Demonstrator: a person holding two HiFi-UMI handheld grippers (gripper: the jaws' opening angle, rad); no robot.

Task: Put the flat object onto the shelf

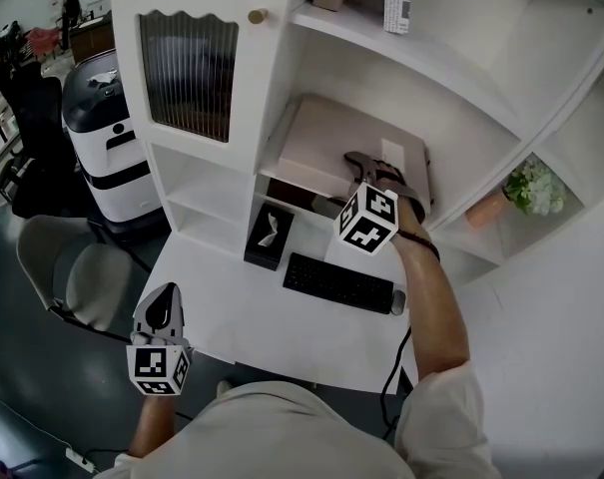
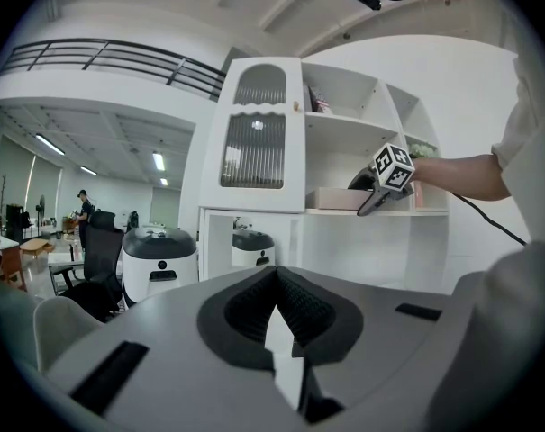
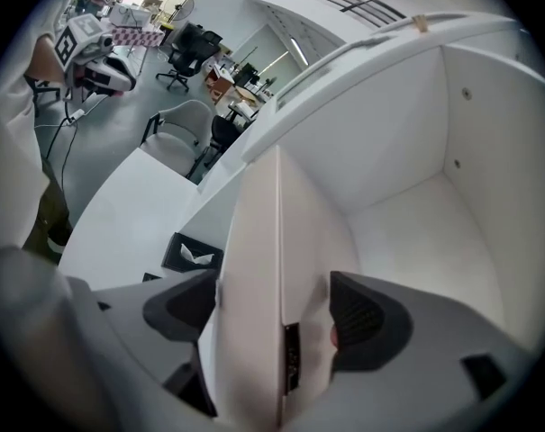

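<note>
The flat object [image 1: 331, 138] is a thin beige slab that lies on the middle shelf [image 1: 282, 133] of the white cabinet. My right gripper [image 1: 366, 163] reaches in at its near right edge. In the right gripper view the slab [image 3: 254, 268] stands edge-on between the jaws, both pads against its faces, so the right gripper [image 3: 277, 309] is shut on it. The left gripper view shows the slab [image 2: 335, 198] level on the shelf. My left gripper [image 1: 160, 307] hangs low beside the desk's near left corner, shut and holding nothing [image 2: 277, 331].
Below the shelf, the white desk [image 1: 232, 307] carries a black keyboard [image 1: 338, 282], a mouse [image 1: 398, 302] and a black tissue box [image 1: 270, 233]. A grey chair [image 1: 72, 267] and a white-and-black machine [image 1: 107, 138] stand at the left. Flowers [image 1: 531, 188] sit in the right compartment.
</note>
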